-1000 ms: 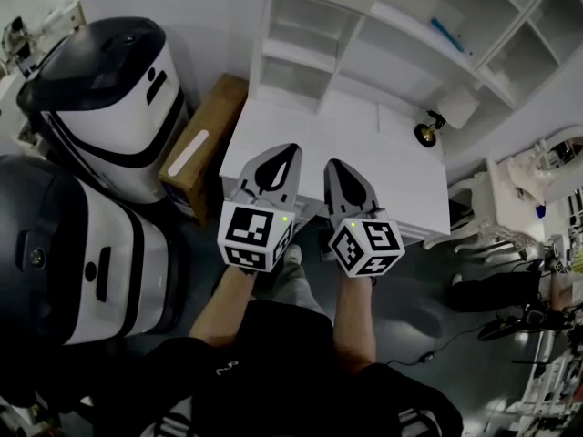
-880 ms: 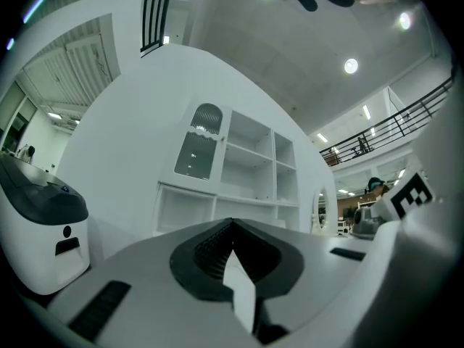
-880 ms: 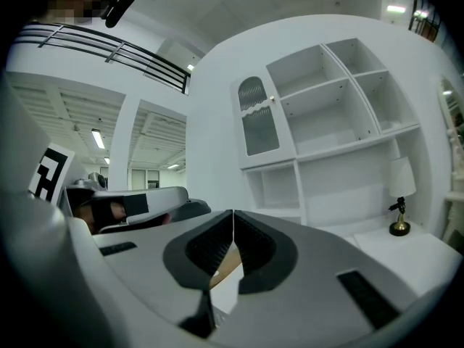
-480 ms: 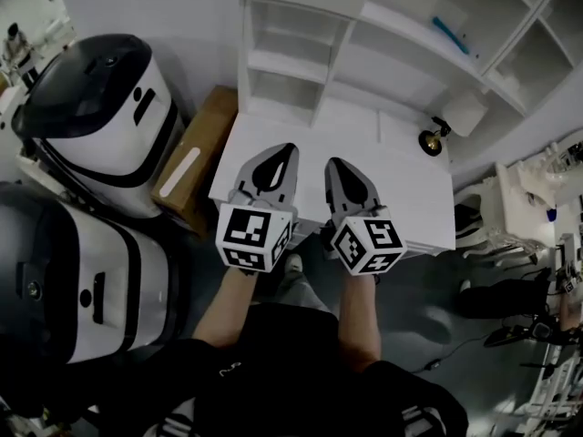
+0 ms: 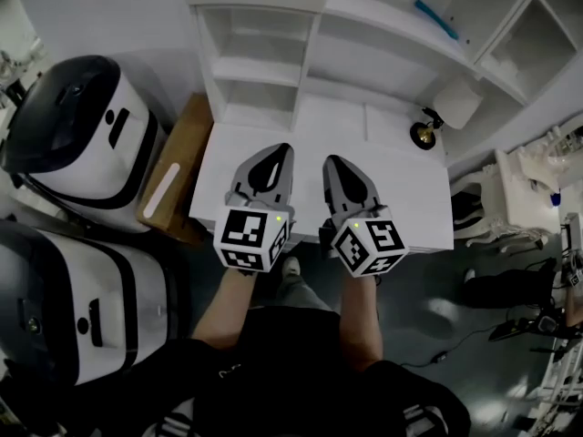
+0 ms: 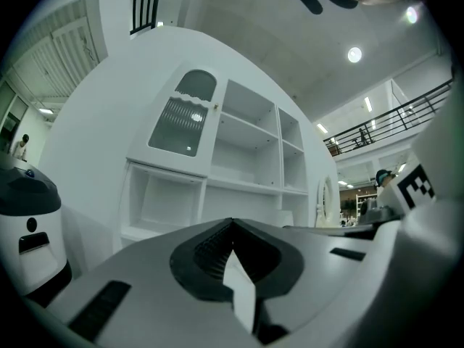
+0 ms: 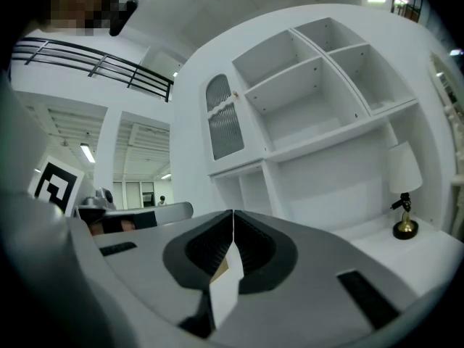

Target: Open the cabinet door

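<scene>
1. The left gripper [image 5: 283, 149] is hovering level over the white desk [image 5: 410, 198], its jaws pressing together with nothing between them.
2. The right gripper [image 5: 330, 162] is hanging just beside it, with jaws likewise meeting at the tips and gripping nothing.
3. The cabinet door [image 6: 181, 124], arched with a ribbed pane, is sitting closed at the upper left of the white shelf unit [image 6: 246, 187], well apart from both grippers.
4. A small lamp [image 5: 424, 134] is standing at the desk's right rear.

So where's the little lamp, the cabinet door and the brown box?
lamp [image 5: 455, 106], head view, on its white shade.
cabinet door [image 6: 180, 125], left gripper view, on its ribbed glass pane.
brown box [image 5: 187, 139], head view, on its top face.
</scene>
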Demonstrator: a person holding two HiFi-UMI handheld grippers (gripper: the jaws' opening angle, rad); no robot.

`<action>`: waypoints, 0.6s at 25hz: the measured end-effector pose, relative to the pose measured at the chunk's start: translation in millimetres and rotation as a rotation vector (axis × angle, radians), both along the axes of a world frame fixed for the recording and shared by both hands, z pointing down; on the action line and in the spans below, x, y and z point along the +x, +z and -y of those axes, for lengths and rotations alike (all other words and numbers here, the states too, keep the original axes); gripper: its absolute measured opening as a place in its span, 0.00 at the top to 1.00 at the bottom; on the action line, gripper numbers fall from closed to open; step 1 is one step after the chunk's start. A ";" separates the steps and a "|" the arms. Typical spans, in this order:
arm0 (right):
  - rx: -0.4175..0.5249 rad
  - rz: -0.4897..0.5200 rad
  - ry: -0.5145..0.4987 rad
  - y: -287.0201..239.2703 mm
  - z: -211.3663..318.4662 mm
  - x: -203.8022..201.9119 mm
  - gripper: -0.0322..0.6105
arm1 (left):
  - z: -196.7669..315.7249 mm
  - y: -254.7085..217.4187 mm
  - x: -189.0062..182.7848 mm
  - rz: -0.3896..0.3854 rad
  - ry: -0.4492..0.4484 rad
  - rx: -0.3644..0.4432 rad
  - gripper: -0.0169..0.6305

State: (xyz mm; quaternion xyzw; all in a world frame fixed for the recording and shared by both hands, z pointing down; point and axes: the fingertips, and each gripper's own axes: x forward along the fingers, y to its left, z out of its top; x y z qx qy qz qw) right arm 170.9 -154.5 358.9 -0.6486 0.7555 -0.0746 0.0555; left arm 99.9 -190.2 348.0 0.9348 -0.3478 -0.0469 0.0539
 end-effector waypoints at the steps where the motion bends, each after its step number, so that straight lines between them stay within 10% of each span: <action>1: 0.014 0.007 -0.002 -3.6 2.3 6.2 0.91 | 2.5 -0.5 6.4 0.004 0.001 0.002 0.96; 15: 0.111 -0.006 -0.061 -38.0 52.6 59.2 0.92 | 46.2 -27.8 59.1 0.031 -0.058 0.076 0.96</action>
